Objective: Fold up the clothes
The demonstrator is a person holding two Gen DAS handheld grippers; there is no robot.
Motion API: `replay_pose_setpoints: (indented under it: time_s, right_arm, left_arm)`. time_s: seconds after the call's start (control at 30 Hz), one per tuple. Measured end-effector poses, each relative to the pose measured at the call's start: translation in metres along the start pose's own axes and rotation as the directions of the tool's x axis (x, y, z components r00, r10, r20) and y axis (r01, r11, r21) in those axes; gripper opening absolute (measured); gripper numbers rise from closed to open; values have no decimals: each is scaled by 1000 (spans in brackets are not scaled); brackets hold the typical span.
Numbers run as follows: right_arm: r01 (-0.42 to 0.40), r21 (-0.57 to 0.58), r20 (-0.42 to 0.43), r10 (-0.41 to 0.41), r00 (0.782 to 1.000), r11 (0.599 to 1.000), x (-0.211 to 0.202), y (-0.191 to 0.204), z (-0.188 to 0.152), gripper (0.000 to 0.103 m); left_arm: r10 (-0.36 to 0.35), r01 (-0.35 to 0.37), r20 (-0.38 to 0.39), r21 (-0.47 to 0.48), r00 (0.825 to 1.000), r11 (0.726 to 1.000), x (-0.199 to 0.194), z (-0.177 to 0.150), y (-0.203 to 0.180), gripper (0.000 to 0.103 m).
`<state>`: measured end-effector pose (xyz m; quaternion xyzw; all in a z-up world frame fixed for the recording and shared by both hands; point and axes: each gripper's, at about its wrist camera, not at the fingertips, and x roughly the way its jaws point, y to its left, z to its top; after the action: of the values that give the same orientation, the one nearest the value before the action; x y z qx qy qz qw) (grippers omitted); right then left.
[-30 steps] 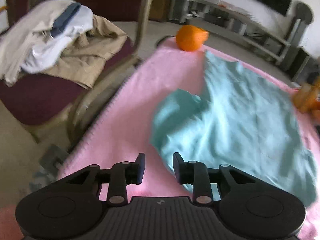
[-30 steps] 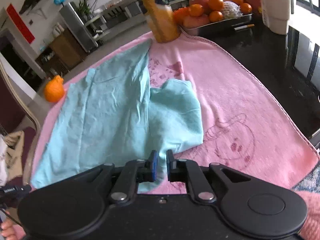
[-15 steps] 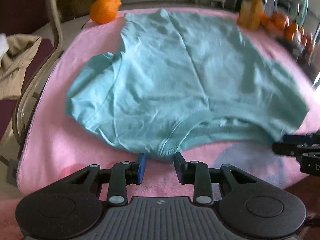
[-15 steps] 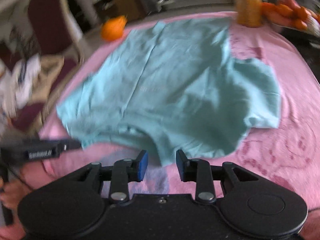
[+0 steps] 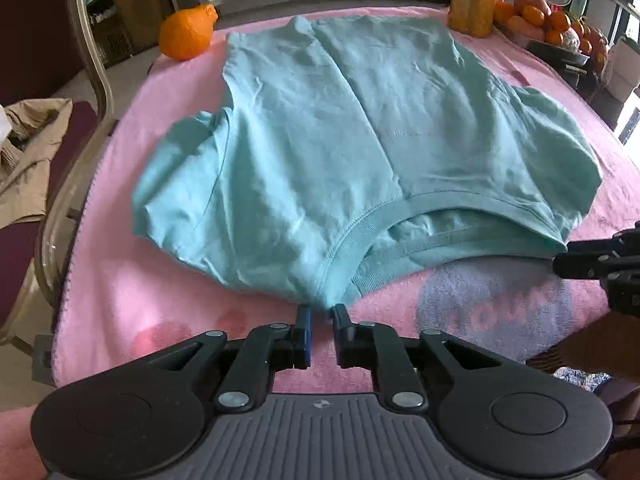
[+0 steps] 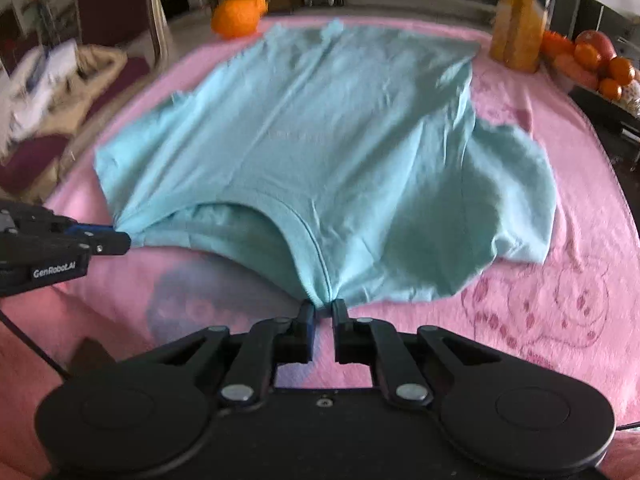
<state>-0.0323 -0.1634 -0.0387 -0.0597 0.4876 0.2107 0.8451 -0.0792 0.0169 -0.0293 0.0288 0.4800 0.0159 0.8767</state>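
A teal shirt (image 5: 340, 136) lay spread on a pink blanket (image 5: 120, 280), collar nearest. The left gripper (image 5: 321, 316) pinched the shirt's near shoulder edge, jaws nearly together. The right gripper (image 5: 560, 258) met the shirt's right edge. An orange (image 5: 186, 32) sat far left, a fruit tray (image 5: 556, 40) far right.

Left gripper (image 5: 321, 316): matte black linkage arms with silver pivot screws, a ribbed grey housing, one blue pad on the left finger (image 5: 305, 334). Right gripper (image 6: 323, 312): matching black body and silver screws. White "GenRobot.AI" lettering marks the left gripper's side, seen from the right wrist.
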Motion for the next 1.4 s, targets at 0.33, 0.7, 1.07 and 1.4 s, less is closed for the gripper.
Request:
replay_pose_setpoints:
  time_s: [0.33, 0.7, 1.07, 1.4]
  right_arm:
    - [-98, 285, 151, 56, 987, 953, -5, -50, 21, 16]
    - [-57, 216, 42, 49, 998, 975, -14, -43, 8, 14]
    - [-250, 508, 439, 2, 899, 825, -108, -137, 84, 28]
    - [-79, 733, 130, -25, 991, 676, 3, -213, 57, 26]
  left_arm:
    - [14, -14, -18, 11, 1000, 1000, 6, 13, 0, 19]
    - [-15, 14, -13, -22, 1000, 1000, -1, 38, 6, 20]
    - [-39, 44, 179, -22, 983, 999, -38, 125, 1, 26]
    - [-146, 149, -80, 34, 986, 988, 56, 103, -26, 26]
